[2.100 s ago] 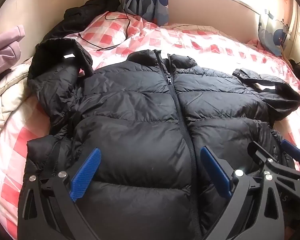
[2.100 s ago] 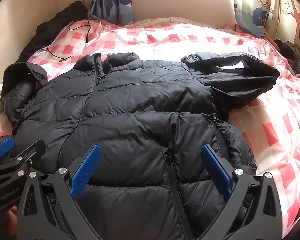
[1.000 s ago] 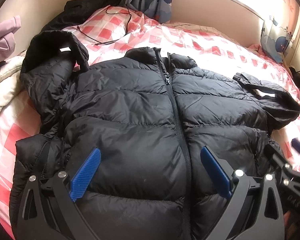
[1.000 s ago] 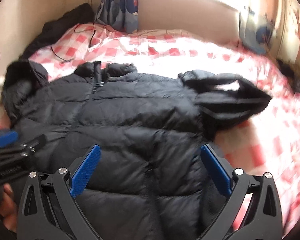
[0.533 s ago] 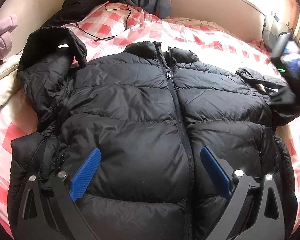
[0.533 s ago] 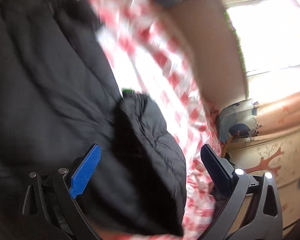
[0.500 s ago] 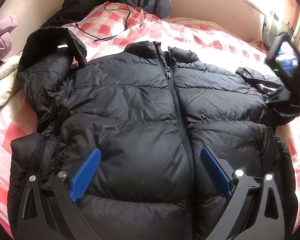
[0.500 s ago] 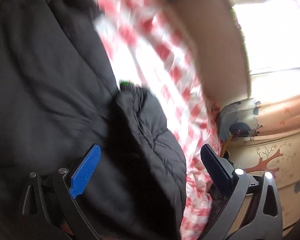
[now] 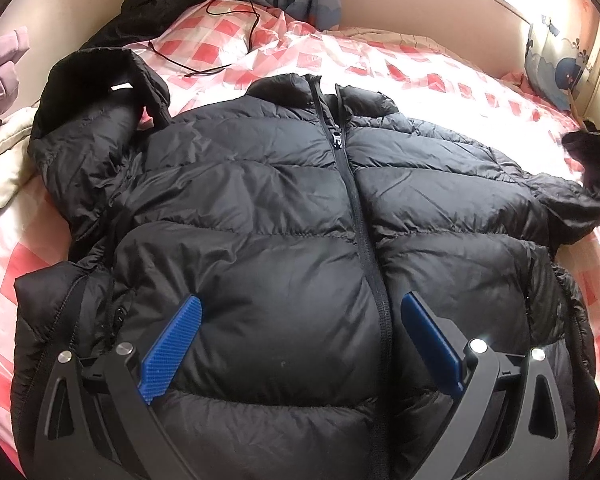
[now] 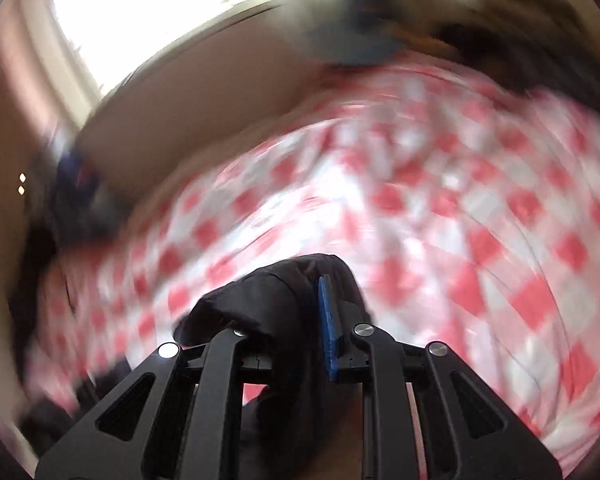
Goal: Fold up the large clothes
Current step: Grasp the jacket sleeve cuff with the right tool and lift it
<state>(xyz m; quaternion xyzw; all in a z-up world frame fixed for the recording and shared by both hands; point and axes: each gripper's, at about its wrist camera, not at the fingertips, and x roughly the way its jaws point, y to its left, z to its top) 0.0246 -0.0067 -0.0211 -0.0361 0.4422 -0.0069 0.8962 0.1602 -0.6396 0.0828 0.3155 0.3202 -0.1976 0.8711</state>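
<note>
The black quilted puffer jacket (image 9: 284,248) lay zipped across the frame's centre on the red-checked bedspread (image 9: 440,80), likely light, springy and slippery, the right gripper (image 10: 300,312) clenched on its cuff, the left gripper (image 9: 300,344) spread, empty.

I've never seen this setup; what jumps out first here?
A big black puffer jacket lies zipped, spread across the red-checked bedspread. The left tongs hover open above its hem. The right tongs are clamped on a black sleeve end, the bed behind blurred.
</note>
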